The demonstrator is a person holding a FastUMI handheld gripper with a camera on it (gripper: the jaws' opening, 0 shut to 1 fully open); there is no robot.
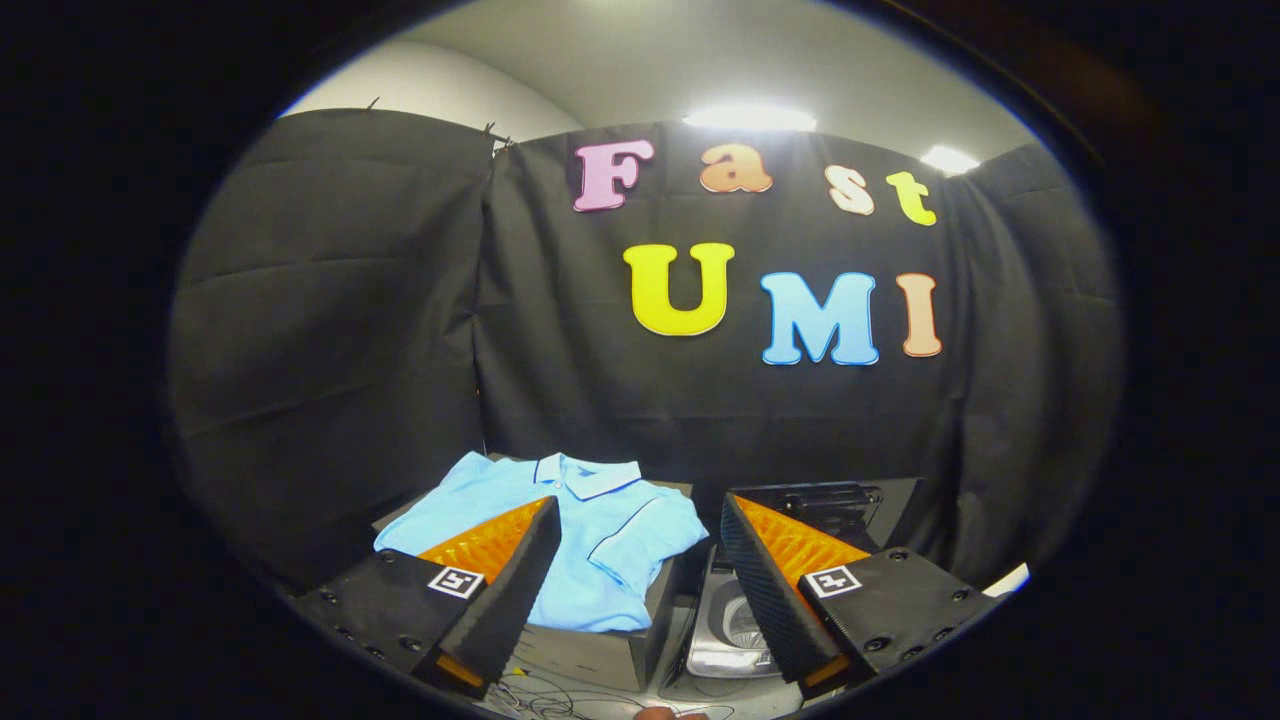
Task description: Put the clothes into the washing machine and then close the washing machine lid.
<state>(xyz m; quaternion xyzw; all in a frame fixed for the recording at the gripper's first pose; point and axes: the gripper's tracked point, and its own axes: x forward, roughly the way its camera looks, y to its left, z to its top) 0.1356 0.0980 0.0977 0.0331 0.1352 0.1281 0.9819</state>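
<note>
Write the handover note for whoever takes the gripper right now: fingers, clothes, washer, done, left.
Gripper: fingers spread wide, holding nothing, raised short of the work.
Light blue polo shirt: folded on a dark box, just ahead of the left finger.
Washing machine: beside the box, between the fingers and under the right one, lid raised, drum visible.
Done: nothing; shirt not yet picked up.
Left: grasp the shirt, drop it into the drum, shut the lid.

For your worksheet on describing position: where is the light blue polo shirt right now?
In the gripper view, the light blue polo shirt lies folded on a dark box, just beyond the open gripper, left of the washing machine.
</note>
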